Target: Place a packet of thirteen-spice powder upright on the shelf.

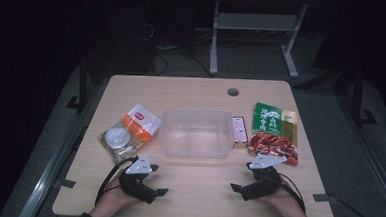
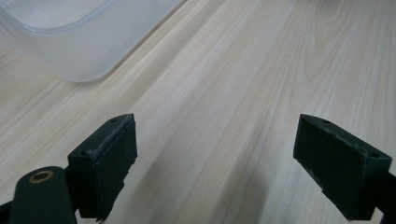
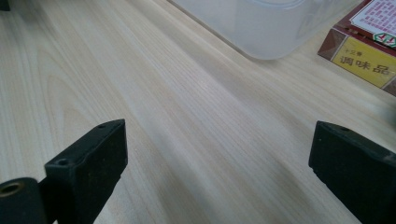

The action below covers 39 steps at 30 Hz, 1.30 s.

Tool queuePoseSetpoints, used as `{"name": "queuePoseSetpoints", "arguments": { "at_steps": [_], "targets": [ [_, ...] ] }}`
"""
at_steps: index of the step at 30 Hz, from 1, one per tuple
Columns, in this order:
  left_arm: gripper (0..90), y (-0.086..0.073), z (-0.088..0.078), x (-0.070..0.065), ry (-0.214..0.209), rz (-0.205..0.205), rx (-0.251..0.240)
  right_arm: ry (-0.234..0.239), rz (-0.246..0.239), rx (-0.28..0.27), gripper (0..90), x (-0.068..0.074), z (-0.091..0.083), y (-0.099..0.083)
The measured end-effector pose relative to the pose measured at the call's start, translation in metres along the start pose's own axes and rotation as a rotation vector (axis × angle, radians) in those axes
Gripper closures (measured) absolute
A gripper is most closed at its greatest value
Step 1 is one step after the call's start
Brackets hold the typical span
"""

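Much of the room beyond the table (image 1: 202, 91) sinks into darkness; only the pale legs of another desk stand out at the top of the high view. The person is cut off at the bottom edge, with just hands and part of the forearms in frame. Print on the packets is too small to read from above.

The left gripper (image 1: 149, 182) rests low on the near left of the table, its jaws spread wide with nothing between them; in the left gripper view its matte black pads (image 2: 112, 158) frame bare wood. The right gripper (image 1: 243, 183) lies at the near right, jaws likewise released and empty, its rough-edged pads (image 3: 93, 163) over bare tabletop.

Nearest both grippers is the clear plastic box (image 1: 195, 133), a rounded-corner rectangular tub, translucent and frosted, standing in the middle of the table, apart from either gripper. Its corner is cut off at the top of both gripper views.

To its left lies a crinkly orange and clear pouch (image 1: 129, 131). Just beside its right wall is a small carton (image 1: 239, 131), brown and yellow in the right gripper view. Farther right lies a glossy green and red packet (image 1: 275, 132). The tabletop is smooth pale wood-grain laminate
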<state>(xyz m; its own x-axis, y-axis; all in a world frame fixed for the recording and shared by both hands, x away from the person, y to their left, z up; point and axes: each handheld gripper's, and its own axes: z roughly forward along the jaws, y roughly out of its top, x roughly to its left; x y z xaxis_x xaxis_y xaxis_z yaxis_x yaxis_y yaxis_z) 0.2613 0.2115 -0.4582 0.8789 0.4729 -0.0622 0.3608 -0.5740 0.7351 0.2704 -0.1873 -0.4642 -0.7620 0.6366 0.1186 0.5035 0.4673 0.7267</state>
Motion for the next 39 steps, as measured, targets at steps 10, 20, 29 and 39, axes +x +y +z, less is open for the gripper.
{"name": "queuePoseSetpoints", "arguments": {
  "at_steps": [10,20,29,39],
  "targets": [
    [13.0,-0.002,-0.003,0.001,0.009,-0.005,0.019,-0.041,0.005,0.011,11.8,-0.011,-0.007,0.008],
    [13.1,-0.002,-0.003,-0.001,0.007,0.0,0.038,-0.066,0.018,0.018,20.0,-0.029,-0.015,0.025],
    [13.1,-0.002,-0.005,0.001,0.007,0.014,0.042,-0.119,0.039,0.017,36.6,-0.049,-0.02,0.044],
    [13.1,-0.002,-0.007,0.002,0.013,-0.001,0.034,-0.151,0.061,0.005,71.5,-0.061,-0.017,0.065]
  ]
}}
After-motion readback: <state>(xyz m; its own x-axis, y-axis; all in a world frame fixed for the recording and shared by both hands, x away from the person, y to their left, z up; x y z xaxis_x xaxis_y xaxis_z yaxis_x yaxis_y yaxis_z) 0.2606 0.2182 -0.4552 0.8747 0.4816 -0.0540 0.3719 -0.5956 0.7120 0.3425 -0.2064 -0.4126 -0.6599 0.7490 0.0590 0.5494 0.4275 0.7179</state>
